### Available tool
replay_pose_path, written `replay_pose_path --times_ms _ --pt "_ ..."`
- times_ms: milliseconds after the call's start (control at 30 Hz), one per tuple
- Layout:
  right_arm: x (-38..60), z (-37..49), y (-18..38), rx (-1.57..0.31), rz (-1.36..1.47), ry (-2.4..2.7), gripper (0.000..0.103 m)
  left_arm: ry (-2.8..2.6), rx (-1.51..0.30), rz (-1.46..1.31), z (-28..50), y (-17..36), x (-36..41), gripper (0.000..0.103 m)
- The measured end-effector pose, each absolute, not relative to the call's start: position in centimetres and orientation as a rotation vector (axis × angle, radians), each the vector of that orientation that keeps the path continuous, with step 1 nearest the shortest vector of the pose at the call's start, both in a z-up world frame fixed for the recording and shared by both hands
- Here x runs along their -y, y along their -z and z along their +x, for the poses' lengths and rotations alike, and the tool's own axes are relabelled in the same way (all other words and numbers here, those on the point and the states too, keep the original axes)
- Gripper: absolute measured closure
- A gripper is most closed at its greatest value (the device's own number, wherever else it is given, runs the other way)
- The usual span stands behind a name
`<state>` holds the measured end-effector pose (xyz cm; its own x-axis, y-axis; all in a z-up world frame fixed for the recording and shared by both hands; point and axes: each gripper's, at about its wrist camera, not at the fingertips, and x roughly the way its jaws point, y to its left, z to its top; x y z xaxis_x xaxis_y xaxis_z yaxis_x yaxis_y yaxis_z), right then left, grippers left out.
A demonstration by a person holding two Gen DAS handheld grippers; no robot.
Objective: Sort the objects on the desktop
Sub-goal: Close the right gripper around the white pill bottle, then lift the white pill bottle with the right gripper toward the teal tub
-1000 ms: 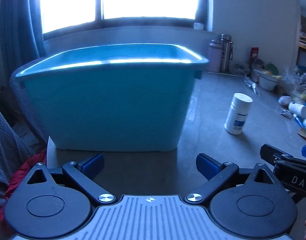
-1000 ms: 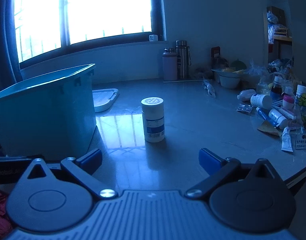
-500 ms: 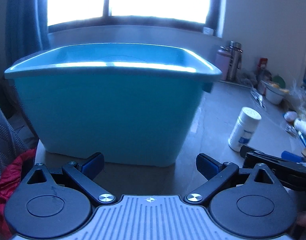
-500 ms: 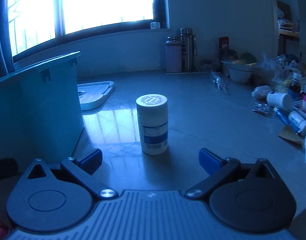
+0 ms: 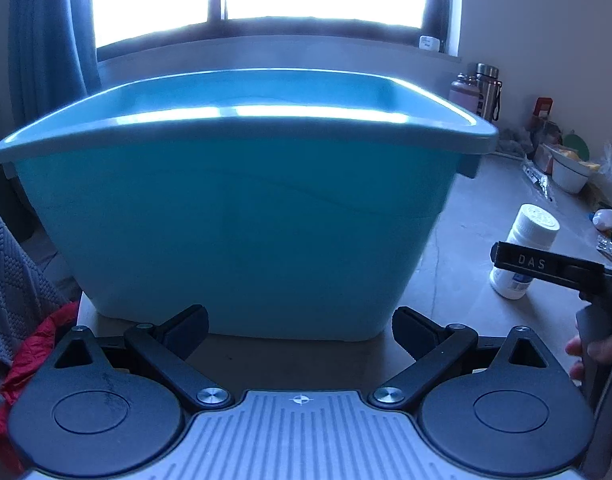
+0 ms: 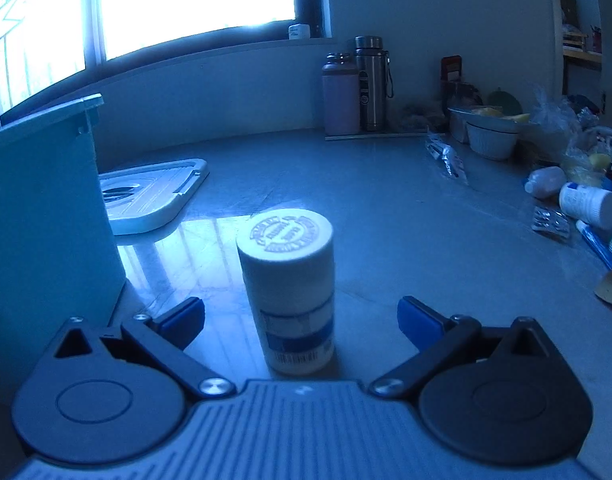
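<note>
The step in hand looks like the approach to a first pick: the right gripper (image 6: 300,318) has its blue-padded tongs spread wide on either side of the white cylindrical plastic pill bottle with a blue label band (image 6: 292,292), which stands upright on the grey stone-look desktop (image 6: 405,240) just right of the large teal plastic storage bin (image 6: 42,216); the pads are apart from the bottle on both sides, so nothing is gripped yet; the next move, as I judge it, calls for closing evenly on the label band, below the cap, then lifting left over the bin's rim; a lopsided squeeze could tip the bottle.

The left gripper (image 5: 300,326) is open too and holds nothing, its tongs facing the near wall of the bin; from the left wrist view the bottle shows at the right, partly crossed by the right gripper's black finger.

The bin's floor is hidden from both views, so whether anything lies inside cannot be told; the scattered small bottles, tubes and blister packs (image 6: 573,208) at the far right are cut off by the frame edge and too dim to name singly; the flat pale plastic lid (image 6: 154,196) lies beyond the bin, its left part hidden.
</note>
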<state>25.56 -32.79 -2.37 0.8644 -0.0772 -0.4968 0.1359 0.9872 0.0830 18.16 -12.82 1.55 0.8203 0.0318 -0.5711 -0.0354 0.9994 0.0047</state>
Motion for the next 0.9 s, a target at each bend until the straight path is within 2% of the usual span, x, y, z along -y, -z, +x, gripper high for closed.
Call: replay_pose_path --times_ms 400,433,467,500,533,900 --pt "31.2 28.2 3.1 -0.541 0.068 0.094 0.001 -0.06 -0.604 -0.025 18.5 -1.5 11.3 0.003" --pt "31.2 28.2 3.2 -0.543 0.066 0.101 0.003 -0.061 -0.607 -0.03 18.5 -1.5 11.2 0.003" --pt "31.2 28.2 3.3 -0.545 0.062 0.109 0.016 -0.062 -0.607 -0.031 18.4 -1.6 11.1 0.003" --pt "31.2 28.2 3.3 -0.547 0.057 0.117 0.032 -0.063 -0.605 -0.031 18.4 -1.6 11.0 0.003" --pt "31.2 28.2 3.3 -0.551 0.055 0.123 0.055 -0.064 -0.603 -0.031 18.3 -1.7 10.9 0.003" --pt "30.8 24.6 0.3 -0.506 0.024 0.113 0.055 -0.051 -0.563 -0.051 16.9 -2.9 10.7 0.003"
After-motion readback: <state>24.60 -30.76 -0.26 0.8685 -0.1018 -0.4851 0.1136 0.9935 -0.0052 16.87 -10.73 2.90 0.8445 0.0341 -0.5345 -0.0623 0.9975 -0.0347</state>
